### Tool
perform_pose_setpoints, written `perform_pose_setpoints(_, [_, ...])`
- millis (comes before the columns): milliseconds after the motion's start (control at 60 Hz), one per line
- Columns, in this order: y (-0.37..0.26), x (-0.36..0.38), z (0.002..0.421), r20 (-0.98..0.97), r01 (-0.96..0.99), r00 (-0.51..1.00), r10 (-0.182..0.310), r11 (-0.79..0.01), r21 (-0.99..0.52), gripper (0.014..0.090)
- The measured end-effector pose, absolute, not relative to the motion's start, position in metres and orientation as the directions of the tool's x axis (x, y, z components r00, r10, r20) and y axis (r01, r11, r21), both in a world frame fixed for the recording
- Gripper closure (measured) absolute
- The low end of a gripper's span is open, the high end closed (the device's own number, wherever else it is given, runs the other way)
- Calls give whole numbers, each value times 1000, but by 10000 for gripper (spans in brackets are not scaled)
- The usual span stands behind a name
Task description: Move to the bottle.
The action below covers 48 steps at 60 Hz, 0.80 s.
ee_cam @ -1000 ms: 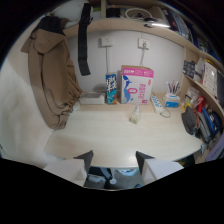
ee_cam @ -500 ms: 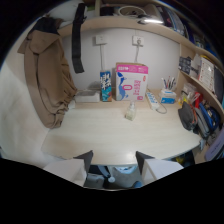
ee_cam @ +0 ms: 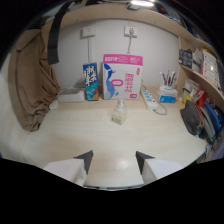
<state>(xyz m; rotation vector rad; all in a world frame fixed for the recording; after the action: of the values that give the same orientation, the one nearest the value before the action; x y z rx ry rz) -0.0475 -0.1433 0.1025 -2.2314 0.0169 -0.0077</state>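
A small clear bottle [ee_cam: 119,113] with a pale cap stands upright on the light wooden desk [ee_cam: 75,135], well ahead of my fingers and roughly in line with the gap between them. My gripper [ee_cam: 114,159] is open, its two dark fingertips [ee_cam: 86,159] spread apart low over the desk with nothing between them. Behind the bottle a pink and white box [ee_cam: 122,77] leans against the wall.
A blue carton [ee_cam: 90,81] and a white box [ee_cam: 70,94] stand left of the pink box. A power strip [ee_cam: 149,98] and a pen holder [ee_cam: 167,90] lie to the right, with dark bags [ee_cam: 192,117] beyond. Brown cloth [ee_cam: 27,82] hangs at the left.
The view has swung and moved closer: the bottle and the pink box now sit nearer and more in line with the gap between my fingers. The fingers stay spread.
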Motion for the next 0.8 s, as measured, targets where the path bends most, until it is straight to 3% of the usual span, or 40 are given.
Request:
perform_pose_setpoints(283, [-45, -24, 58, 5, 4, 1000, 0, -579, -815, 179])
perform_pose_setpoints(500, [25, -9, 39, 24, 11, 1000, -16, -551, -834, 177])
perform_pose_setpoints(800, [50, -8, 33, 15, 0, 1000, -22, -554, -832, 175])
